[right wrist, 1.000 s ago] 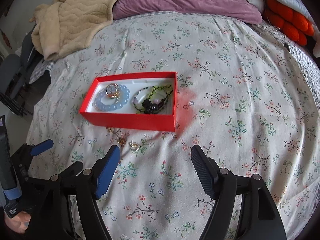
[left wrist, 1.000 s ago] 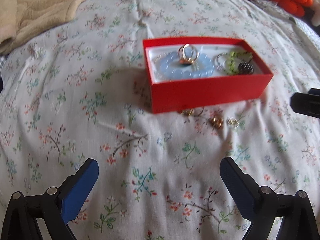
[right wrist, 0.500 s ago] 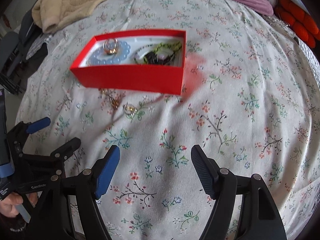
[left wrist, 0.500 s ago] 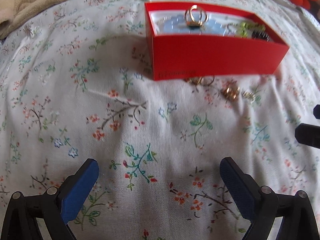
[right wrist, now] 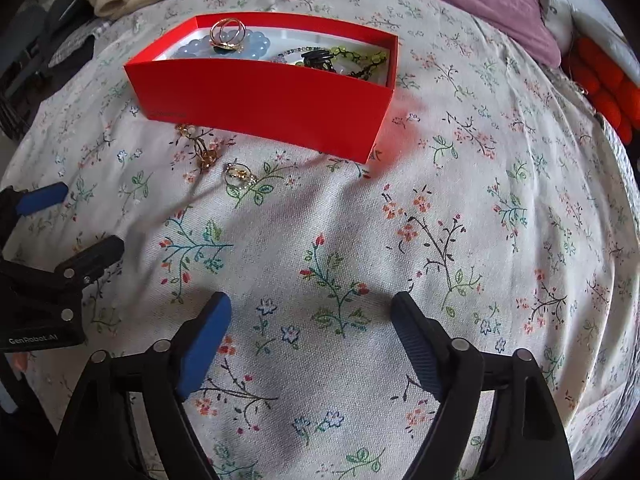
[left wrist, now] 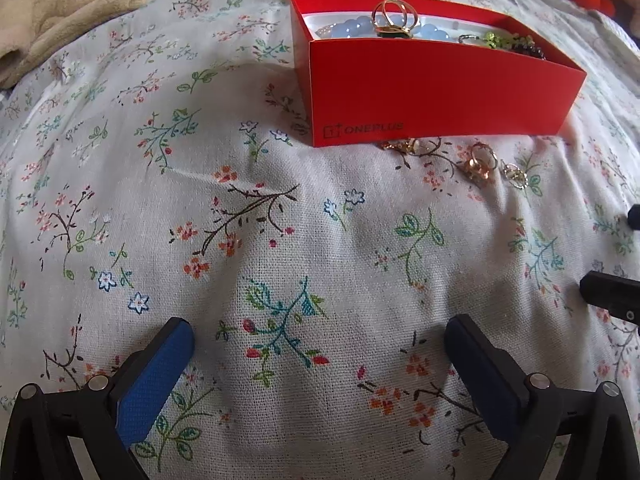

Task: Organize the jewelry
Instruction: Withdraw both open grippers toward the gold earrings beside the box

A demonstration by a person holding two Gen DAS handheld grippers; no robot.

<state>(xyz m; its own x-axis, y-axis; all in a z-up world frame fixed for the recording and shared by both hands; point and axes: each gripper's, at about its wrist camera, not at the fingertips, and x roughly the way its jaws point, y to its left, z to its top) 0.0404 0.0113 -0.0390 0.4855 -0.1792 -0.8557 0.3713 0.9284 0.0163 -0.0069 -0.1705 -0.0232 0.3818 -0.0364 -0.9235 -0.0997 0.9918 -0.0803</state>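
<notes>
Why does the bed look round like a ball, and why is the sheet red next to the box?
Both wrist views use a fisheye lens that bends the flat bedsheet. In the right wrist view, light bounces off the red box and tints the cloth.

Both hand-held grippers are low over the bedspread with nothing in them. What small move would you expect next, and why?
Probably the right hand-held gripper, whose jaws are opening with nothing between them, moves forward and left to the silver ring on the floral bedspread. It and two gold pieces lie loose just outside the red box, which already holds bracelets and rings.
</notes>
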